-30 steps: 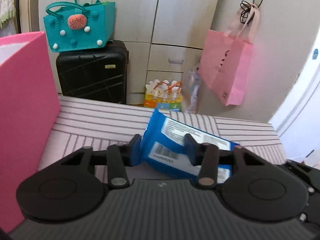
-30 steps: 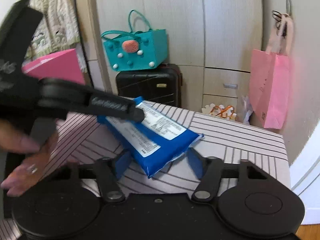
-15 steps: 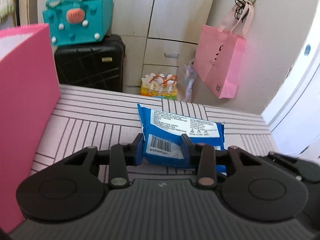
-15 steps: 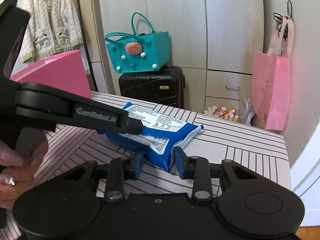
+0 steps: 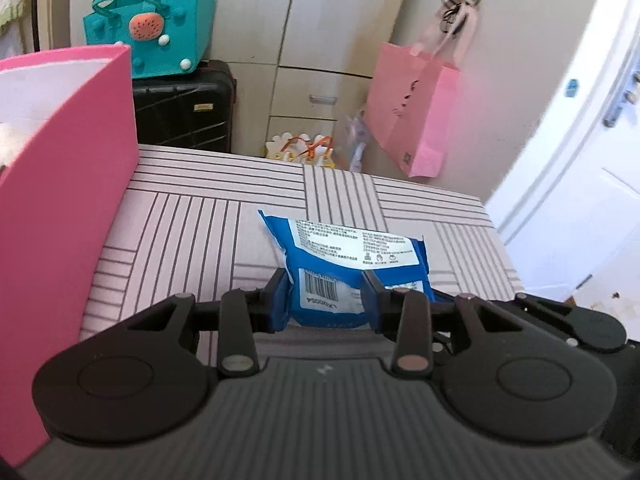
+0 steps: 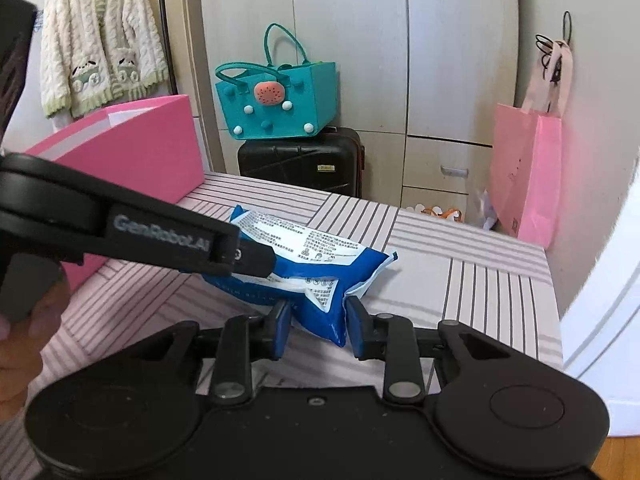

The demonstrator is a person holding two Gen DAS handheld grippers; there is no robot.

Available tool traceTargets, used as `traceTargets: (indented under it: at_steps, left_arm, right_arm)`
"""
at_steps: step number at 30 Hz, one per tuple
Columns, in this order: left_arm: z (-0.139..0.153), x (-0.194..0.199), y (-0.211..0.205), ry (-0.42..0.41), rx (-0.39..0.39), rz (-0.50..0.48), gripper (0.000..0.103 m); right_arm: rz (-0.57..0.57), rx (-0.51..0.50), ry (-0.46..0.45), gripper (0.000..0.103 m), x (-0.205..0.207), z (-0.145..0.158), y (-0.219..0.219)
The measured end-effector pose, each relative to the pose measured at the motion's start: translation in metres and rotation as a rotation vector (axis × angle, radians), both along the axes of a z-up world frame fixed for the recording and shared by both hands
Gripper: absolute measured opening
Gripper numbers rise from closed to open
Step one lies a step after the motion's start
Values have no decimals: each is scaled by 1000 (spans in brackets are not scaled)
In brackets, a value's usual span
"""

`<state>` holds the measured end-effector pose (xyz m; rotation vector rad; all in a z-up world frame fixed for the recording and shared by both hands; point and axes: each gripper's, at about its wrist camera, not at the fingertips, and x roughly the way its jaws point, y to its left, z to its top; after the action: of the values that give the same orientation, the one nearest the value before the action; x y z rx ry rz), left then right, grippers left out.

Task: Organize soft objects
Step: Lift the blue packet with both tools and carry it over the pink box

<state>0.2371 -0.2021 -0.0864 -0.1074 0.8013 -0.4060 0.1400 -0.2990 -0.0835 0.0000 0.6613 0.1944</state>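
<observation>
A blue soft pack with a white printed label point(image 5: 344, 256) is held above the striped table point(image 5: 192, 216). My left gripper point(image 5: 325, 300) is shut on the pack's barcode end. My right gripper point(image 6: 317, 326) is shut on the opposite end of the same pack point(image 6: 316, 264), squeezing it into a fold. The left gripper's black arm crosses the right wrist view from the left and meets the pack. A tall pink box point(image 5: 60, 184) stands at the left of the table, open at the top, also in the right wrist view point(image 6: 132, 152).
Beyond the table's far edge stand a black suitcase point(image 6: 300, 160) with a teal felt bag point(image 6: 276, 100) on it, wardrobe doors, and a pink paper bag point(image 6: 528, 176) hanging on the right wall. A white door point(image 5: 580, 160) is at right.
Both grippers have closed on the blue pack. The right jaws went from wide open to pinching it. The pack has turned and bunched up between the two grippers.
</observation>
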Motion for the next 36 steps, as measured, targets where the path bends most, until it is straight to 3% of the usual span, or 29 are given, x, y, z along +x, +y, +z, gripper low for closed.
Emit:
traceTargets:
  at_steps: [11,16,22,28,36]
  left_arm:
    - [26,-54,48,-8,-71,-132,37]
    - [31,-80,65,-33,-50,-224,37]
    - [35,-106,89,-21,-46,-262,37]
    - [37,-128,113,22,-41,-295,37]
    - [42,-153,154,53,-39,-302,37]
  right_arm:
    - [-8,-49,-37,35,-72,38,37]
    - [-38,-18,-25,35,-105,39,50]
    - [-34,-9,-35,35,-137,44,71]
    - [-13,-13,23,35,-159,50,91]
    - [65,60,146,35,-171,56,115]
